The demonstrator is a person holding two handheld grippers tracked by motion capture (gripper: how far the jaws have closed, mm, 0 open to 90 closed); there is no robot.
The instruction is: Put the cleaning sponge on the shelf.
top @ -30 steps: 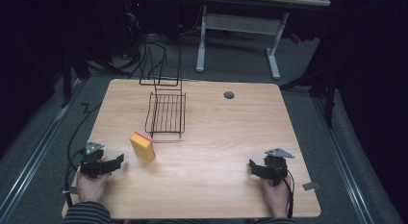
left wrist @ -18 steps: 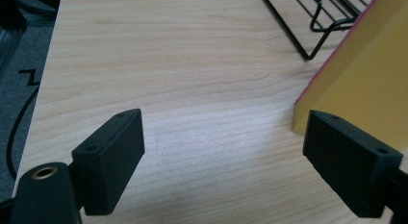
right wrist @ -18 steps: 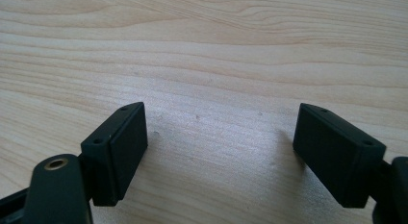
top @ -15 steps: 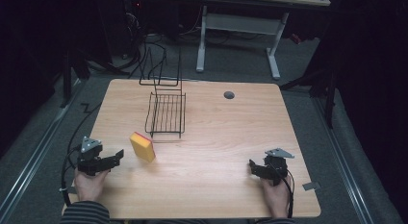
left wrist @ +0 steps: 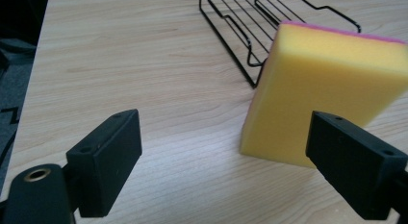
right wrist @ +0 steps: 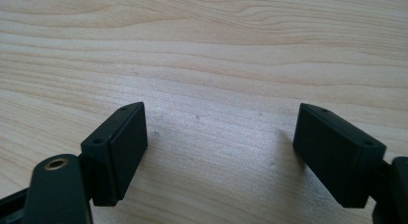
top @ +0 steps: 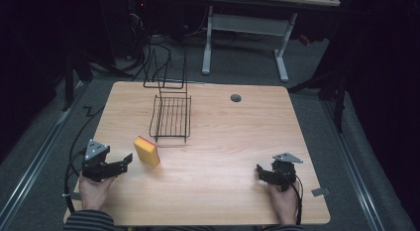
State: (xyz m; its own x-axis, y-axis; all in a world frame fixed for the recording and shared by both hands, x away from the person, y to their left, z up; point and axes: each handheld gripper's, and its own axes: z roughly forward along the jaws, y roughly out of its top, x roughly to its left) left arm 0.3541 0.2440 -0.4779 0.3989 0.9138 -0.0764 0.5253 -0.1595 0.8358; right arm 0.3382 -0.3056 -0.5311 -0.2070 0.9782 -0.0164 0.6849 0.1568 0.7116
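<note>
A yellow sponge [top: 146,151] with a pink back stands on its edge on the wooden table [top: 228,137], just in front of a black wire rack [top: 171,118]. My left gripper [top: 125,160] hovers a little left of the sponge, raised off the table; its jaws have just been opening and nothing is between them. In the left gripper view the sponge [left wrist: 317,94] stands ahead and to the right, beyond the open gripper [left wrist: 235,156], with the rack [left wrist: 250,36] behind it. My right gripper [top: 261,171] rests low at the table's front right, open [right wrist: 219,147] over bare wood.
A round grommet hole [top: 236,98] sits near the table's far edge. A taller wire frame [top: 166,67] rises behind the rack. Cables trail off the table's left side, and a white desk frame [top: 245,40] stands on the floor beyond.
My left gripper has risen off the table and drifted slightly left, its jaws spreading wider. The right gripper and the sponge have not moved.
</note>
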